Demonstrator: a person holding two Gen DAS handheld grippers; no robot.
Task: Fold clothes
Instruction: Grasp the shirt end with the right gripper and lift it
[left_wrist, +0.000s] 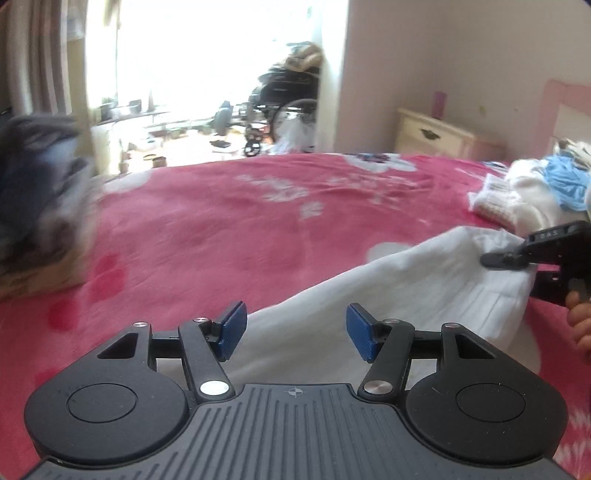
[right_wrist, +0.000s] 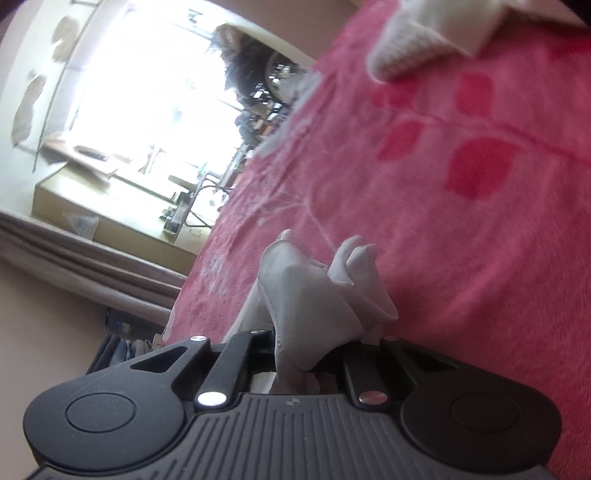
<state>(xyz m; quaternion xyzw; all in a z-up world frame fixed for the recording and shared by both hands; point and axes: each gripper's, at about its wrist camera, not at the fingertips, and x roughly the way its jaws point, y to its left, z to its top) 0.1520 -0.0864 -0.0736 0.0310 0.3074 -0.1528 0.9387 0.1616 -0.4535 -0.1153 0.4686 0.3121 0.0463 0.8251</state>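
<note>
White garment (left_wrist: 406, 284), soft and creased, is spread on the fleecy pink blanket (left_wrist: 221, 229). Its bunched edge is pinched by the right gripper (right_wrist: 295, 354); left gripper (left_wrist: 295, 326) is held spread above it, nothing between.

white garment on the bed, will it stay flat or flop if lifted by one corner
Probably floppy: the white garment bunches into soft folds where the right tongs pinch it. It looks thin and light, so the free end should sag and drag over the pink blanket.
</note>
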